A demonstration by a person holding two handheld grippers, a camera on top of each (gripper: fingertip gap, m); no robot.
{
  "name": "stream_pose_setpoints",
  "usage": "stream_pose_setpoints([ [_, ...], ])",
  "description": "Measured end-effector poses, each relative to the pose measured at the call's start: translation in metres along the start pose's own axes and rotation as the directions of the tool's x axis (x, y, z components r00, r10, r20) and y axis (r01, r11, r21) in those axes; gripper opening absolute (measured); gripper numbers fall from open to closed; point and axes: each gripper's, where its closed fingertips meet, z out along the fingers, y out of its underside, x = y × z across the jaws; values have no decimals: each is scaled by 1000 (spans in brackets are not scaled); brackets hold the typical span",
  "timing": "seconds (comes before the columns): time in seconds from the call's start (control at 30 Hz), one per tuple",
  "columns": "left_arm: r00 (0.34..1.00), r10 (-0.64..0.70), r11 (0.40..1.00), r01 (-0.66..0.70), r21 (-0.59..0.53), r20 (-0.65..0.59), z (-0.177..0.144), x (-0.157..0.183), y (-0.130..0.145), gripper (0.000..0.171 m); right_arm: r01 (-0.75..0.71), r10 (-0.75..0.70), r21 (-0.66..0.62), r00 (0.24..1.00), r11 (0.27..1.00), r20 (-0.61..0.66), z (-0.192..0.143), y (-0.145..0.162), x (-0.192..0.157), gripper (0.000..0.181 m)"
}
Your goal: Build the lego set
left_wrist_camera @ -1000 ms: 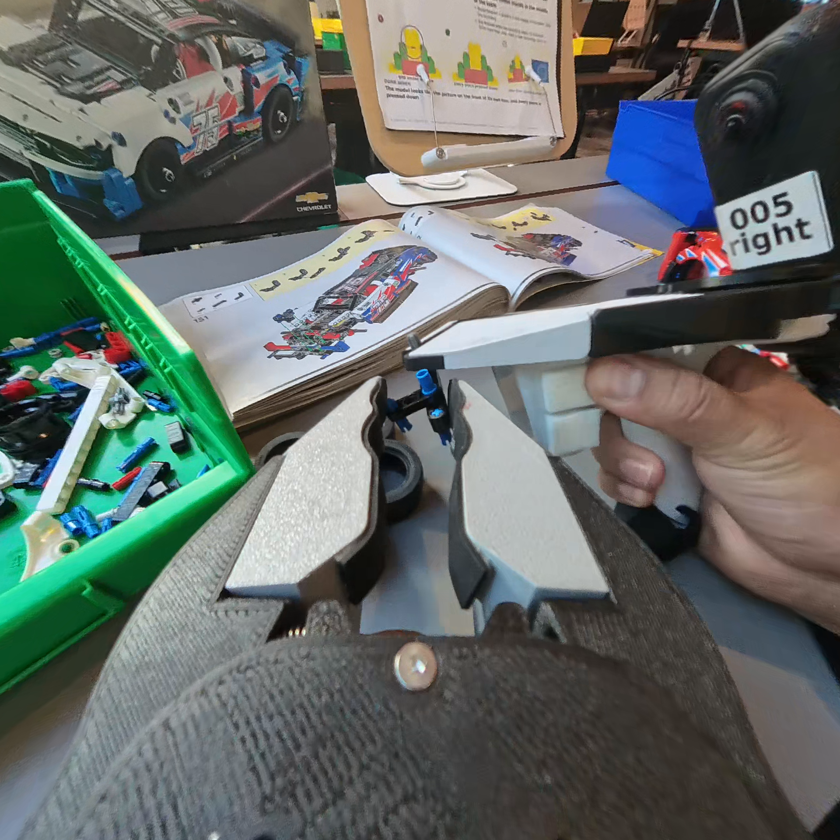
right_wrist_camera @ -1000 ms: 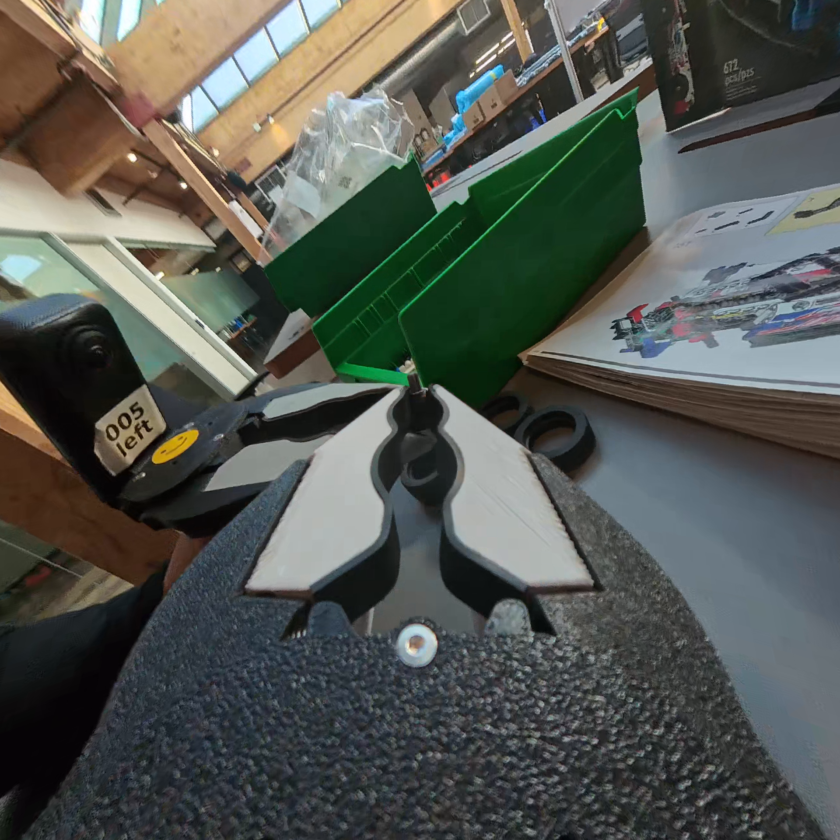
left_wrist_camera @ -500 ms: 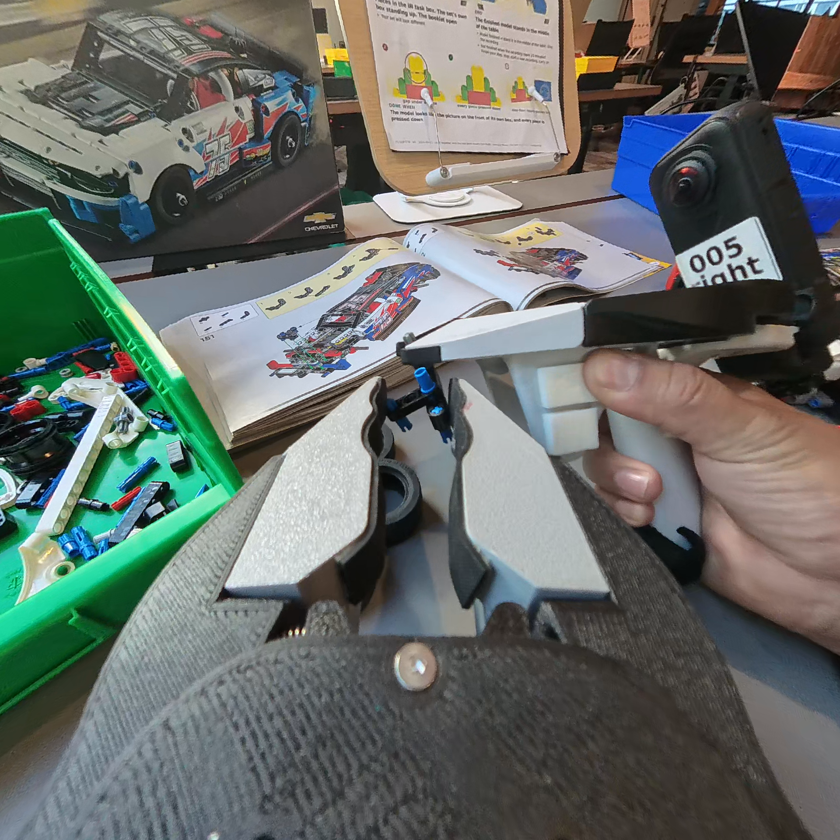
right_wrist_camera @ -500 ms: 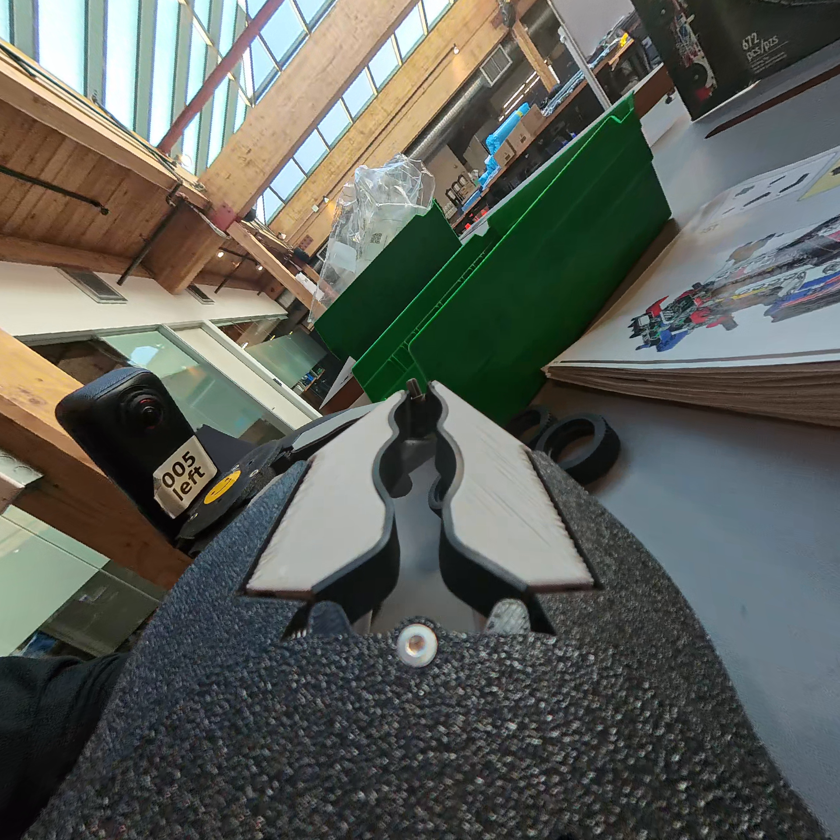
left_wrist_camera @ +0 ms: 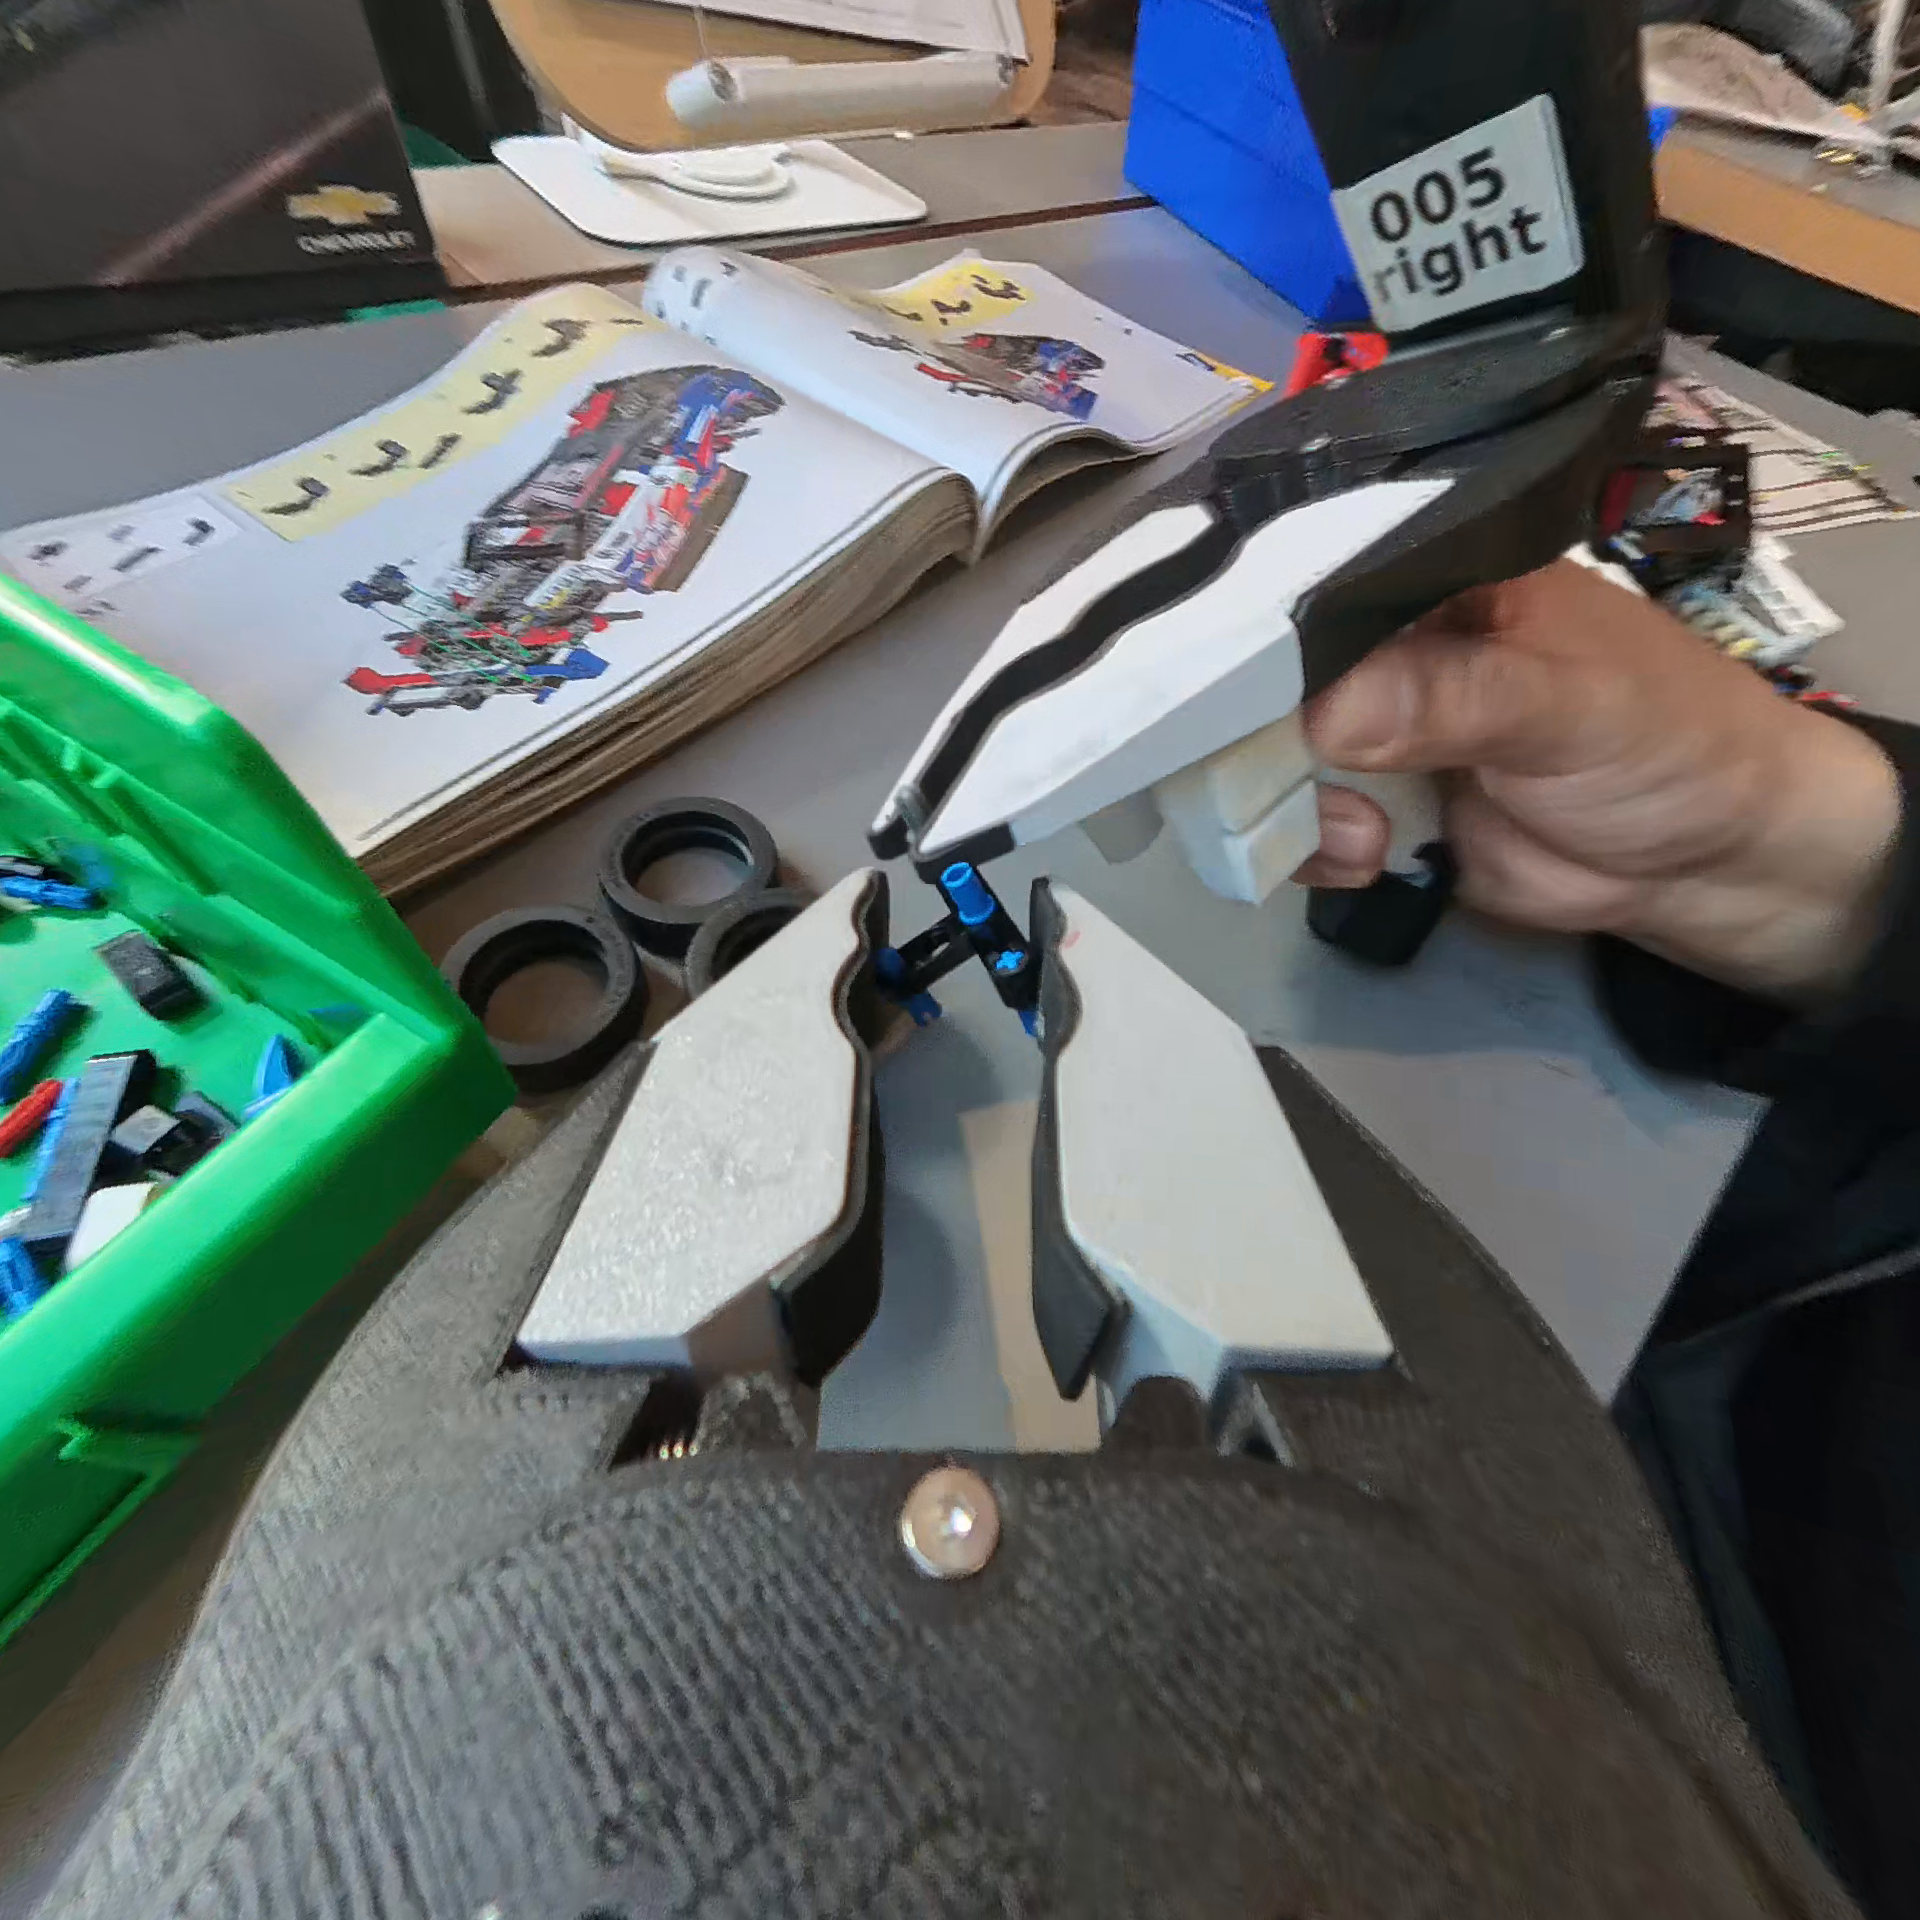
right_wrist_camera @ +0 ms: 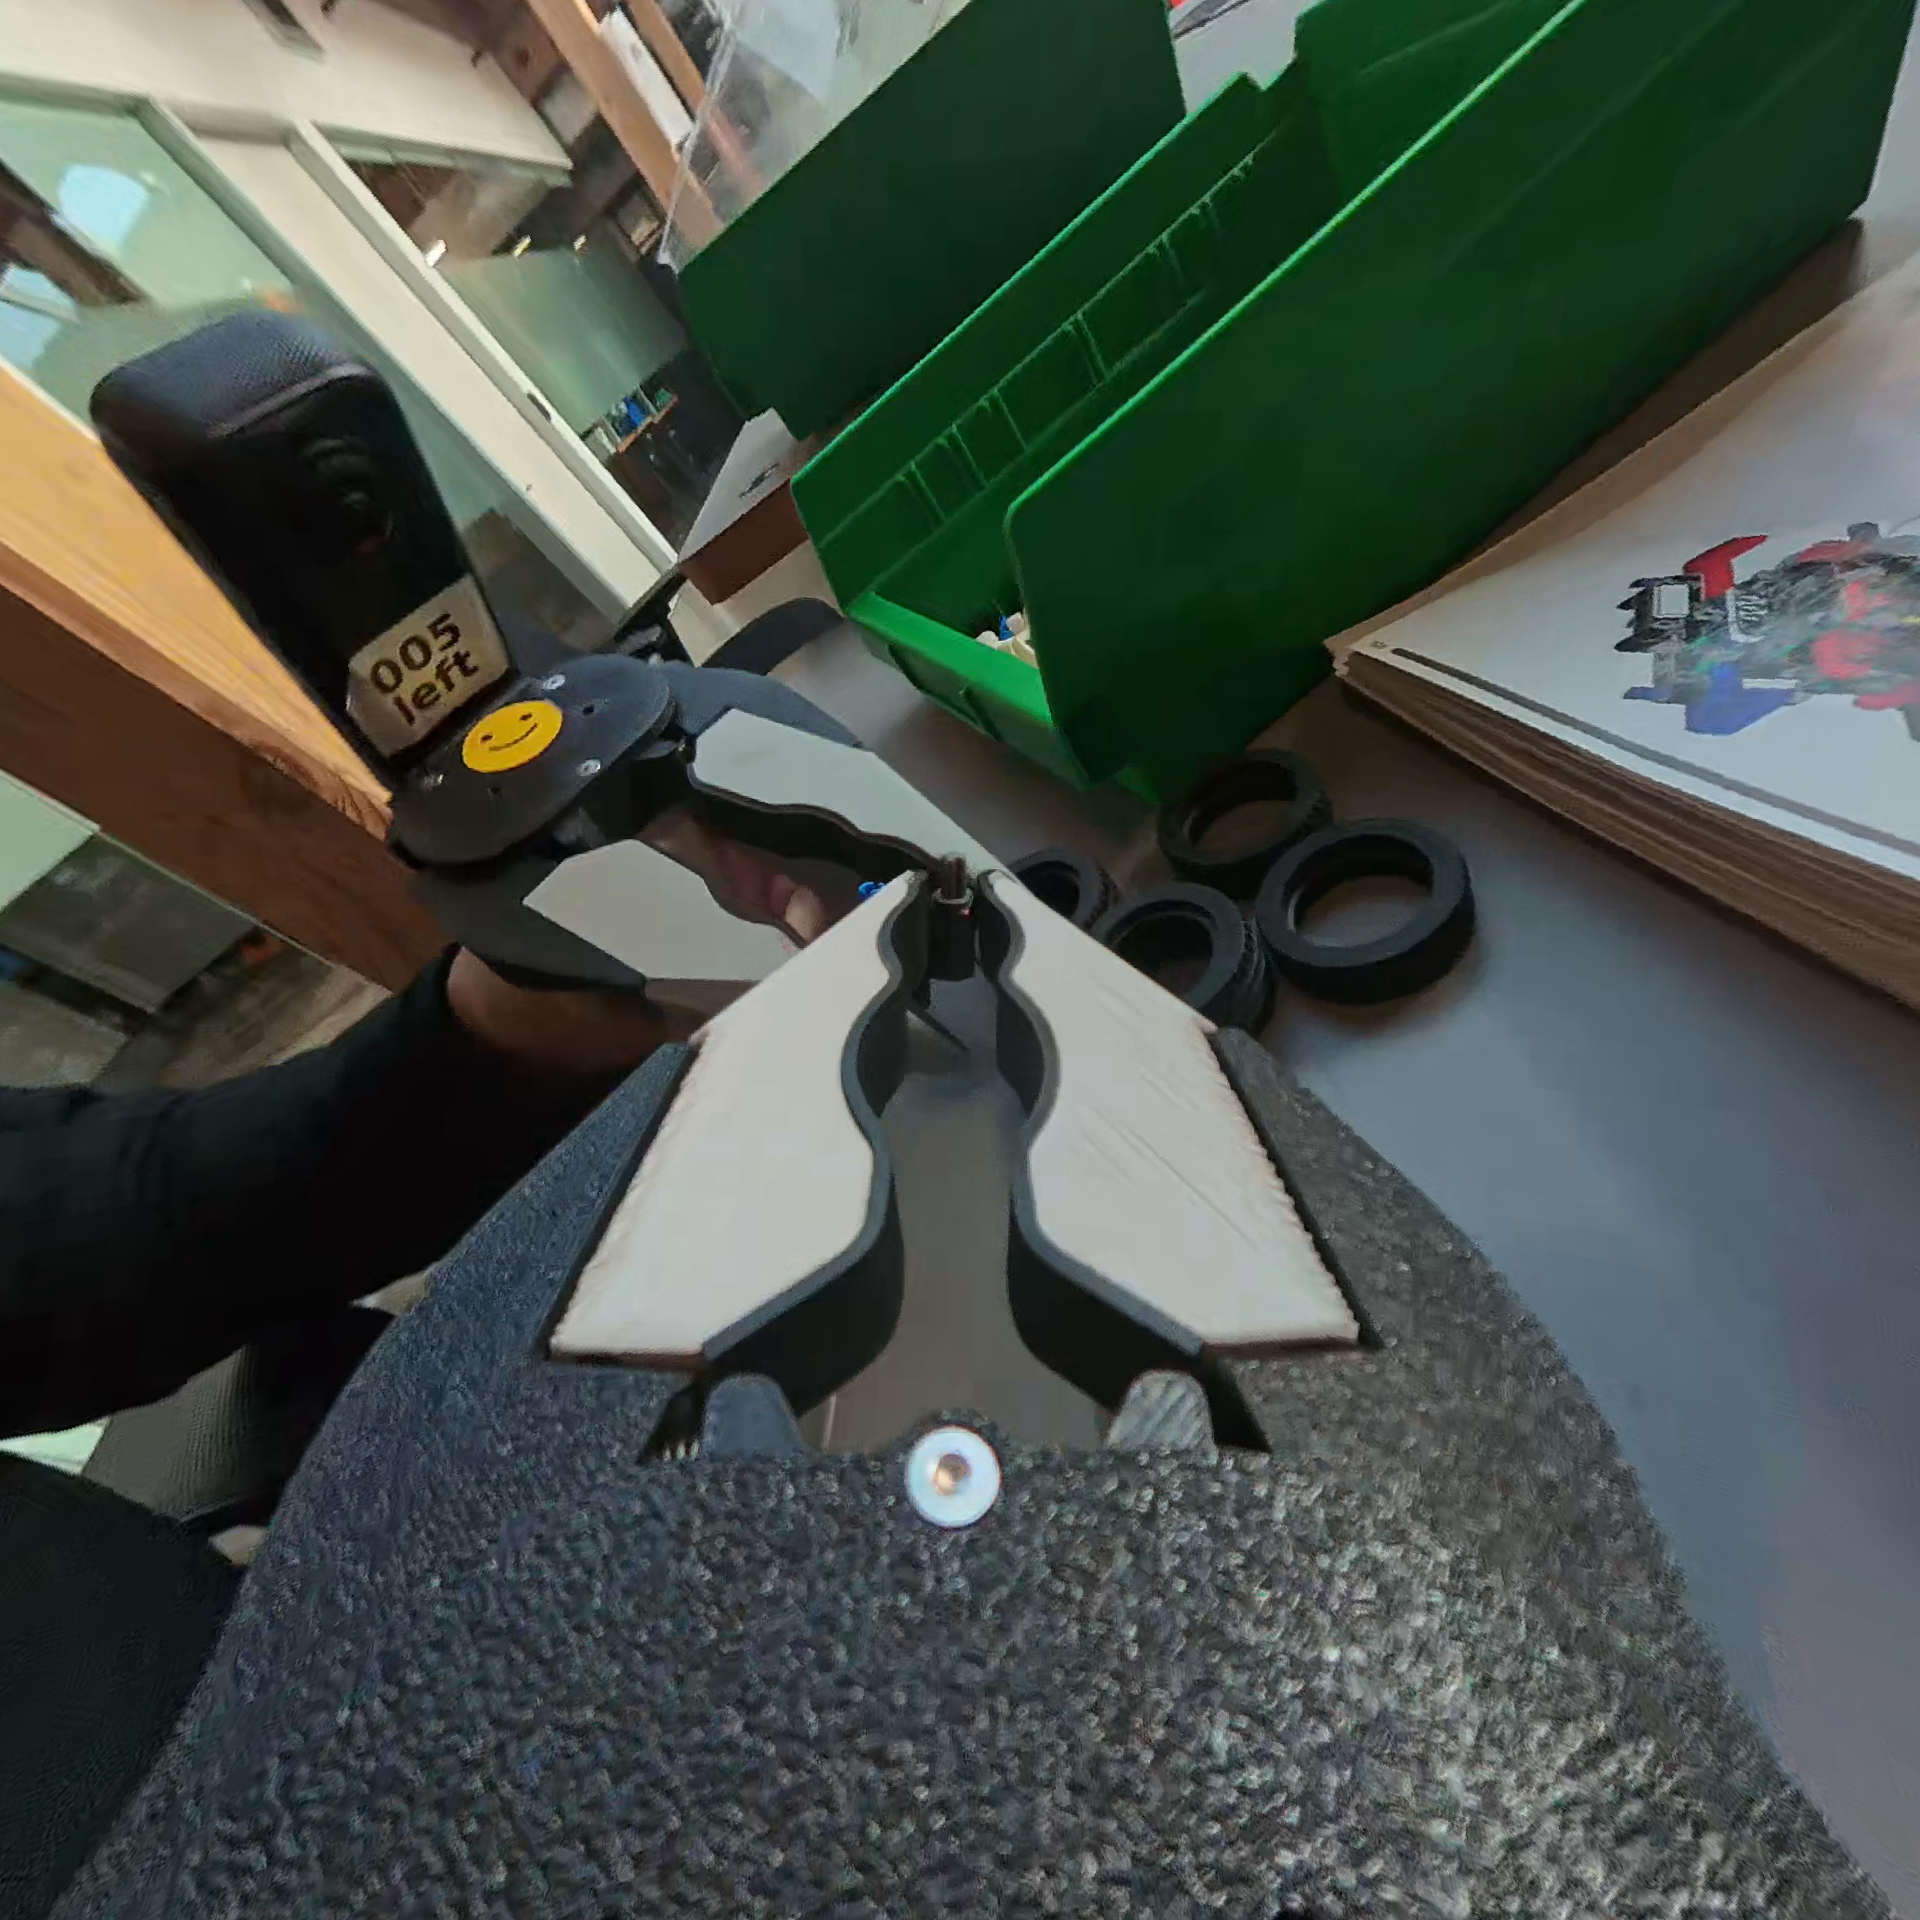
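Observation:
My left gripper (left_wrist_camera: 956, 940) is shut on a small black lego connector with blue pins (left_wrist_camera: 966, 940), held just above the grey table. My right gripper (left_wrist_camera: 914, 836) comes in from the right in a person's hand. Its shut tips rest at the top of the connector's upright blue pin (left_wrist_camera: 958, 894). In the right wrist view my right gripper (right_wrist_camera: 951, 899) pinches a small dark pin (right_wrist_camera: 950, 925). The left gripper (right_wrist_camera: 821, 842) meets it from the left. Where the two parts touch is hidden behind the fingertips.
Black tyres (left_wrist_camera: 691, 868) lie on the table just beyond the grippers, and they also show in the right wrist view (right_wrist_camera: 1361, 925). A green parts bin (left_wrist_camera: 312, 1132) stands at the left. The open manual (left_wrist_camera: 582, 540) lies behind. A blue bin (left_wrist_camera: 1216, 187) and the part-built car (left_wrist_camera: 1673, 520) are at the right. Both grippers' tips are close together, under 4 cm apart.
The right gripper has tilted tip-down and now sits on the blue pin. The left gripper's view has pitched down, so more tyres show. Both grippers stay shut.

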Motion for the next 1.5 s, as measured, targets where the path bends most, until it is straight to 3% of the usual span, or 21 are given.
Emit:
stream_pose_setpoints([
  [0.1,978,-72,997,74,4,-198,-5,21,-3,25,13,-14,9,997,1000,81,-9,1,-14,8],
  [0.3,895,-126,987,158,40,-427,-24,45,-5,25,79,-79,2,986,997,149,-36,9,-39,0],
  [0.4,873,-142,985,173,22,-466,-26,51,-4,25,155,-147,-41,978,987,150,-35,15,-48,5],
  [0.53,867,-134,985,171,32,-481,-27,56,-5,25,92,-81,-55,983,994,167,-36,15,-47,16],
  [0.7,931,-66,995,91,51,-360,-19,51,-3,25,65,-58,-100,996,993,64,-38,21,-36,13],
  [0.83,984,9,999,-1,43,-179,-9,39,-1,25,57,-58,-113,998,992,-13,-33,25,-25,4],
  [1.0,995,21,1000,-22,-5,-102,-1,38,6,25,24,-24,-58,1000,998,4,-32,22,-21,6],
  [1.3,998,52,998,-53,-19,-28,4,34,7,26,60,-67,-117,996,991,-56,-27,30,-8,8],
  [1.5,989,133,988,-127,-92,62,8,27,16,25,123,-141,-139,981,983,-132,-23,31,-3,6],
])
